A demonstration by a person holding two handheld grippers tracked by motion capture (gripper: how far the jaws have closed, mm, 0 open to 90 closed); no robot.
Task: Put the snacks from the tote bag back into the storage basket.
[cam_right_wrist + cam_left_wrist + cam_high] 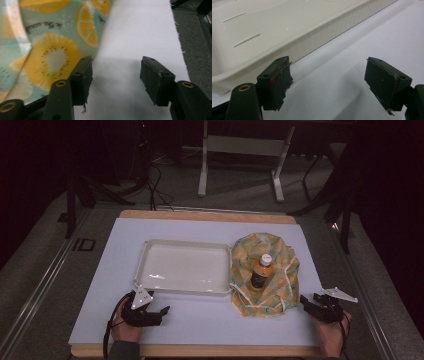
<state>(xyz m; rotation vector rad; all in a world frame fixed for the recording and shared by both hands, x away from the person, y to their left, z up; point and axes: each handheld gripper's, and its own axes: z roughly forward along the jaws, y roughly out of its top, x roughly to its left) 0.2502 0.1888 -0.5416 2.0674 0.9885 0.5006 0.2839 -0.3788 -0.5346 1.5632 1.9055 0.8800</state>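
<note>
A bottle (261, 271) with an orange cap and dark drink stands upright inside a crumpled cloth bag (265, 275) printed with lemon and kiwi slices, right of centre on the white mat. An empty white tray (184, 268) lies to its left. My left gripper (164, 310) rests open on the mat just in front of the tray's near left corner; the tray wall (317, 37) runs past its jaws. My right gripper (303, 300) is open at the mat's right edge, beside the bag's near right side; the printed cloth (50, 50) lies by its left jaw.
The white mat (200, 320) covers a wooden board (200, 351) on a grey table. Bare mat lies between the two grippers along the front. Beyond the table stand metal frame legs (203, 165) and cables on a dark floor.
</note>
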